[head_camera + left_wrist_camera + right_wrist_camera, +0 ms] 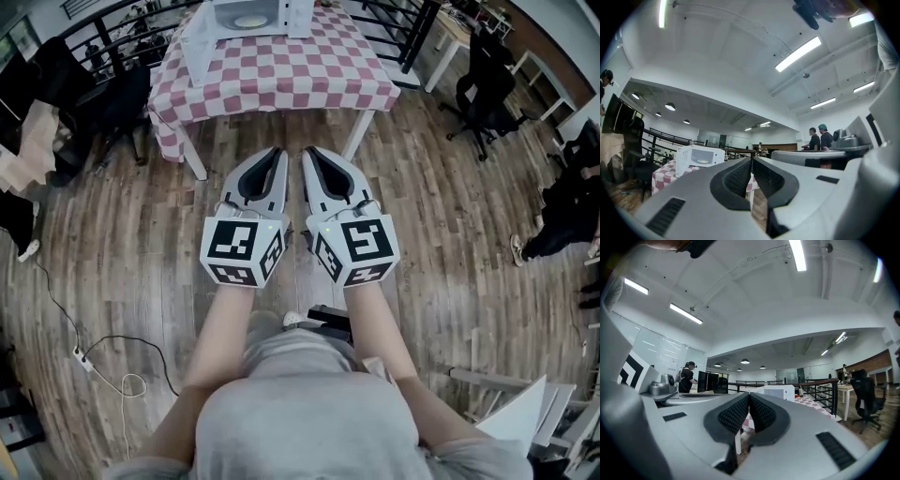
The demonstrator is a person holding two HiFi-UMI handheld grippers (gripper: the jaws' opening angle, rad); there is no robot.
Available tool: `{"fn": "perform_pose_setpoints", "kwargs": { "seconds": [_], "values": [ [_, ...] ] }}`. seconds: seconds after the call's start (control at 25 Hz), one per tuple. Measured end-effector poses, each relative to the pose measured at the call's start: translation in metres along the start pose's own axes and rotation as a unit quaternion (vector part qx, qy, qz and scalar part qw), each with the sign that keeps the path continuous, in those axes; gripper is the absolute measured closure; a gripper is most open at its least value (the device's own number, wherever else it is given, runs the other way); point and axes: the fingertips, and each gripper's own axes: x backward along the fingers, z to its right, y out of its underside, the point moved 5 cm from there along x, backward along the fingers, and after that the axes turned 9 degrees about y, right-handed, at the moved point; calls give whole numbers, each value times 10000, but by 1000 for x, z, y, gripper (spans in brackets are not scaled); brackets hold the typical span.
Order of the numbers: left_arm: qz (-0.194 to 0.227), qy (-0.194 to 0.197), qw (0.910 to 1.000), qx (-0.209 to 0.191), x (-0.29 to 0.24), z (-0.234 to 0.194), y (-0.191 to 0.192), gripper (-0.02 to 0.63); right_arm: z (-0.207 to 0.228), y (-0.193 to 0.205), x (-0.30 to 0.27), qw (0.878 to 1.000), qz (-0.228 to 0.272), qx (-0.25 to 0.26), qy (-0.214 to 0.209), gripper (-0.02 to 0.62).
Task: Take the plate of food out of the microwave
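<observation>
Head view: the pale round plate of food (pixel 249 21) sits inside the open white box microwave (pixel 298 14) at the far edge of the red-and-white checked surface (pixel 281 80). Left gripper view: the left hand-held gripper (pixel 751 160) is closed on nothing, and in the right gripper view the right hand-held gripper (pixel 749 394) is too. The plate is likely hard, slippery and easy to break, so hold its rim and keep it flat.

Bright, even light from ceiling strip lights (pixel 798 54); gripper views bend fisheye-like, with dark corners.

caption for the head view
Left gripper and right gripper, both shut, point toward the open microwave on a table.
</observation>
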Motion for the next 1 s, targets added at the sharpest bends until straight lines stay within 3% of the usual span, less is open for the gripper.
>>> {"fn": "perform_pose_setpoints", "kwargs": {
  "seconds": [0.6, 1.0],
  "values": [
    [-89, -52, 9999, -44, -25, -4, 5, 601, 21, 8, -16, 9999, -10, -96, -82, 569],
    [-187, 118, 9998, 4, -57, -28, 9, 603, 32, 12, -50, 9999, -58, -112, -45, 569]
  ]
}}
